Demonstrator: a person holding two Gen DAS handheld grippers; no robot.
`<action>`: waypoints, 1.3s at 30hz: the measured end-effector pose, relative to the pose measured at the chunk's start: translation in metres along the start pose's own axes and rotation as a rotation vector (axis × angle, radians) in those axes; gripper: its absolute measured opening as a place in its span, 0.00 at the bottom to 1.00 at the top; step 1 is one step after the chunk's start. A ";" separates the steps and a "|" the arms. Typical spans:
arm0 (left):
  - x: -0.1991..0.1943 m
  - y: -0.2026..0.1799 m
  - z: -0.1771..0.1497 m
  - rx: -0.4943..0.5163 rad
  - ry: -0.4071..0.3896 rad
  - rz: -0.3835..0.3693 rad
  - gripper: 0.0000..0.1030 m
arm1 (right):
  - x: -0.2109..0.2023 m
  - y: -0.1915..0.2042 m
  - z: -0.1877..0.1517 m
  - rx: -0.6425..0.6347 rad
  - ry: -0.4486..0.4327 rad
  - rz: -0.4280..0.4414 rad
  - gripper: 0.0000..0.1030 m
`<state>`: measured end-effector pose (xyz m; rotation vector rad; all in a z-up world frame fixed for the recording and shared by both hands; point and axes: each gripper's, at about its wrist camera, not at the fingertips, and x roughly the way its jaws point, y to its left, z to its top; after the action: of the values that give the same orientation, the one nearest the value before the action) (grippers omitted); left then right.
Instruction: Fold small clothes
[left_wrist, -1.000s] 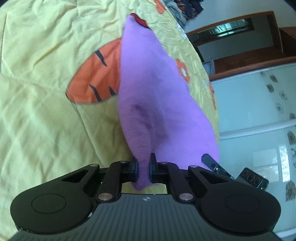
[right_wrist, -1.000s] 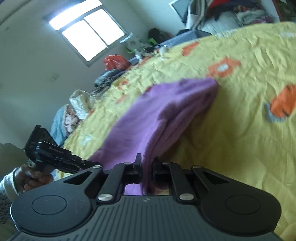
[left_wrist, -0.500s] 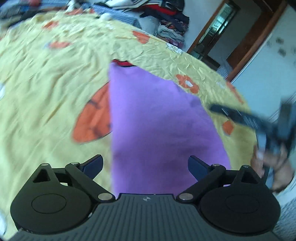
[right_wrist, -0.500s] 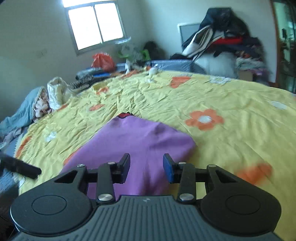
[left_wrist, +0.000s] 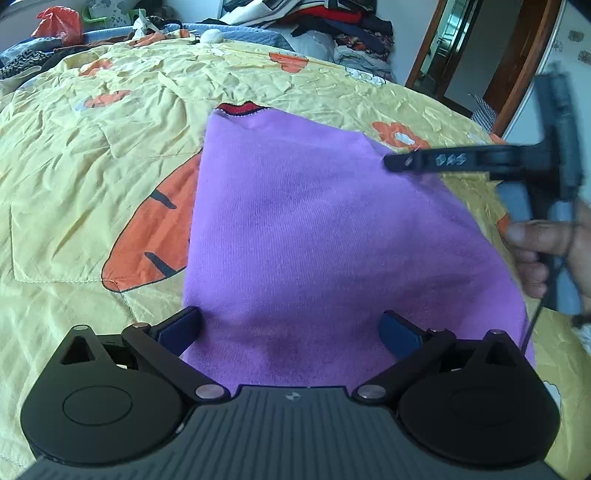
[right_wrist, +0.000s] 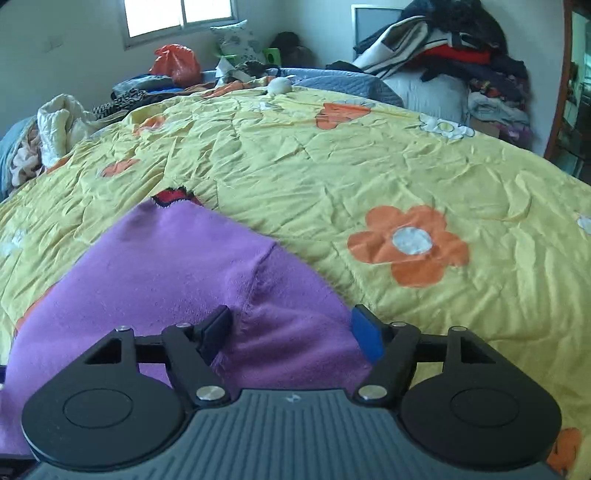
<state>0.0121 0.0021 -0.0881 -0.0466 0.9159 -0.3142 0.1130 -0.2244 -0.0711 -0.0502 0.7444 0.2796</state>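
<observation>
A purple garment (left_wrist: 314, 229) with a red collar edge at its far end lies flat on the yellow bedspread (left_wrist: 74, 166). It also shows in the right wrist view (right_wrist: 166, 280). My left gripper (left_wrist: 290, 330) is open over the garment's near edge, holding nothing. My right gripper (right_wrist: 291, 330) is open over the garment's near right corner, holding nothing. The right gripper also appears in the left wrist view (left_wrist: 461, 162), held by a hand above the garment's right edge.
The bedspread (right_wrist: 406, 177) has orange flower and carrot prints. Piles of clothes (right_wrist: 443, 48) and bags lie beyond the far side of the bed. A wooden door frame (left_wrist: 517, 66) stands to the right.
Both grippers were shut on the lifted purple garment a second ago. They have opened and let it go; it now lies flat on the bed. Both grippers have pulled back.
</observation>
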 end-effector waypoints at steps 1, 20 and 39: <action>0.000 0.001 0.000 -0.005 -0.001 -0.003 0.98 | -0.011 0.006 0.000 0.001 -0.023 0.001 0.62; -0.043 0.013 -0.060 -0.018 -0.027 0.109 1.00 | -0.139 0.065 -0.121 0.200 0.061 0.016 0.99; -0.060 -0.007 -0.104 -0.029 -0.104 0.254 1.00 | -0.159 0.160 -0.195 0.117 0.004 -0.182 1.00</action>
<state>-0.1052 0.0228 -0.1039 0.0261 0.8130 -0.0621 -0.1704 -0.1354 -0.0984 -0.0074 0.7536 0.0621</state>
